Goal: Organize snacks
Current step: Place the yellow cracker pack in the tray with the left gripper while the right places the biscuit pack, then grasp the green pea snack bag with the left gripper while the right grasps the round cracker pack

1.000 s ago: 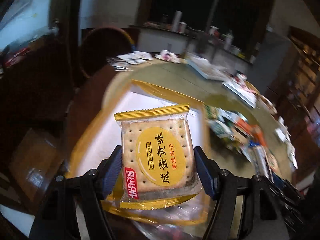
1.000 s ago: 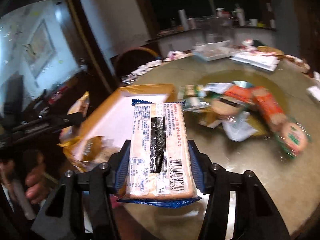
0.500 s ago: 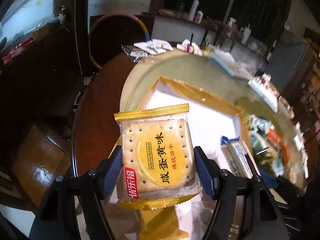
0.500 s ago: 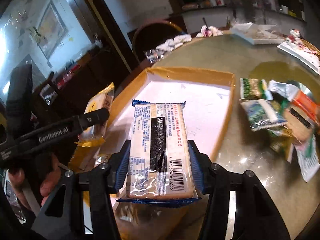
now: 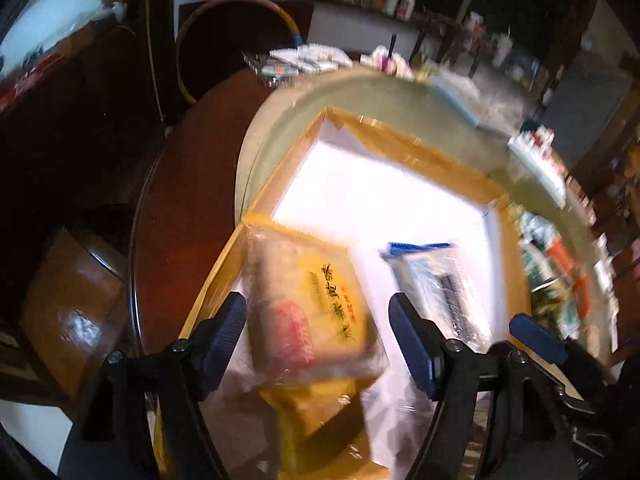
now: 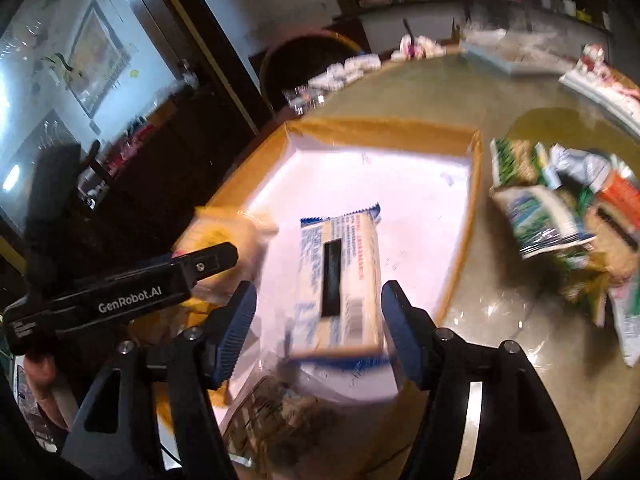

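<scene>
Both grippers hang over the tray [image 6: 468, 216], a shallow box with yellow walls and a white floor, and both stand with jaws spread wide, holding nothing. Below the left gripper [image 5: 318, 320] the yellow biscuit pack [image 5: 316, 304] lies blurred between the fingers, clear of both pads, at the tray's near left corner, over another yellow pack [image 5: 324, 404]. Below the right gripper [image 6: 318, 312] the blue-edged pack [image 6: 340, 284] sits barcode up, apart from either pad, above the tray's near middle. Whether either pack has yet settled cannot be told.

The release looks done well if each gripper lifts straight up with jaws left wide, so no pad snags a wrapper edge and drags a pack over the wall.

A heap of loose snacks [image 6: 560, 220] waits on the table [image 6: 500, 320] just right of the tray. The two grippers work close together, so the left one's arm could clip the right. A clear bag [image 6: 280, 412] at the tray's near edge may catch a finger.
</scene>
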Demonstrator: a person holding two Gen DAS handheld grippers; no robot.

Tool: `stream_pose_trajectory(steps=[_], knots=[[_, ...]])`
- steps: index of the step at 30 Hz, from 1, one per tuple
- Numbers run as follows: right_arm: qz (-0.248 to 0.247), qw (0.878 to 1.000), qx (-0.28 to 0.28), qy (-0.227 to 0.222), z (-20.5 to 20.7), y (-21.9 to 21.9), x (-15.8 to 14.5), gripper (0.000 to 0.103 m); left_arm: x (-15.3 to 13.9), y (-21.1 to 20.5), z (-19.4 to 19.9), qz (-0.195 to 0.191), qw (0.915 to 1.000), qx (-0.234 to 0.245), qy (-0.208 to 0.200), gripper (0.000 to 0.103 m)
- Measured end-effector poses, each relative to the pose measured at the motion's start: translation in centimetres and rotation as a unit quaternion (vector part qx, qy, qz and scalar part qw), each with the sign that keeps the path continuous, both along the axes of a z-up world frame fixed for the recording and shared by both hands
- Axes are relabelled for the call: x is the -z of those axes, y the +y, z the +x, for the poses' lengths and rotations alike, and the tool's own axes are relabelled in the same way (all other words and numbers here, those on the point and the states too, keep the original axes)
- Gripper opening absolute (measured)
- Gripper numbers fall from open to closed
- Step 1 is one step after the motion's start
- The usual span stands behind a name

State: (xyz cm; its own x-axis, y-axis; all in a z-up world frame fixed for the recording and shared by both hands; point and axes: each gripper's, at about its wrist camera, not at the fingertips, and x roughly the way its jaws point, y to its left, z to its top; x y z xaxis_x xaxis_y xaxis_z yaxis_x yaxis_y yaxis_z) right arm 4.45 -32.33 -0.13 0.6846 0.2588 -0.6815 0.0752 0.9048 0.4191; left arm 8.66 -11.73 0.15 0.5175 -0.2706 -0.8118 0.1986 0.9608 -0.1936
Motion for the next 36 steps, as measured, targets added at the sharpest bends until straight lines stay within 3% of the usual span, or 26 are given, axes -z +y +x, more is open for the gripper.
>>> stream_pose_trajectory(steps=[1, 4, 9, 14, 19, 24, 27, 30, 36], knots=[[0.000, 1.000, 0.006, -0.014, -0.9, -0.4, -0.7, 0.070, -0.7, -0.1, -0.5, 0.002, 0.9998, -0.003, -0.017, 0.084], [0.022, 0.998, 0.031, -0.056, -4.3, -2.2, -2.1, 0.074, -2.0, -1.3, -2.5, 0.030, 0.9984, 0.002, -0.047, 0.085], [0.053, 0.989, 0.083, -0.112, -12.2, -7.1, -3.0, 0.077, -3.5, -5.1, -6.5, -0.022, 0.9958, 0.073, -0.050, 0.085], [0.067, 0.983, 0.140, -0.101, -18.0, -13.4, -1.8, 0.077, -3.9, -10.3, -8.8, -0.049, 0.9891, 0.135, -0.032, 0.085], [0.087, 0.970, 0.211, -0.088, -22.6, -20.2, -0.4, 0.077, -3.6, -15.7, -10.1, -0.017, 0.9835, 0.177, -0.033, 0.085], [0.082, 0.957, 0.276, -0.037, -23.7, -26.2, 0.8, 0.077, -2.9, -18.1, -9.8, -0.017, 0.9833, 0.181, -0.005, 0.084], [0.112, 0.947, 0.301, 0.010, -23.5, -28.7, 2.8, 0.077, -2.7, -19.1, -9.9, -0.009, 0.9839, 0.178, -0.008, 0.084], [0.129, 0.939, 0.316, 0.043, -22.3, -29.5, 4.4, 0.077, -2.5, -19.4, -9.9, -0.007, 0.9848, 0.173, -0.008, 0.084], [0.109, 0.928, 0.343, 0.093, -18.4, -29.7, 5.5, 0.082, -2.2, -19.8, -9.4, 0.007, 0.9853, 0.170, -0.006, 0.083]])
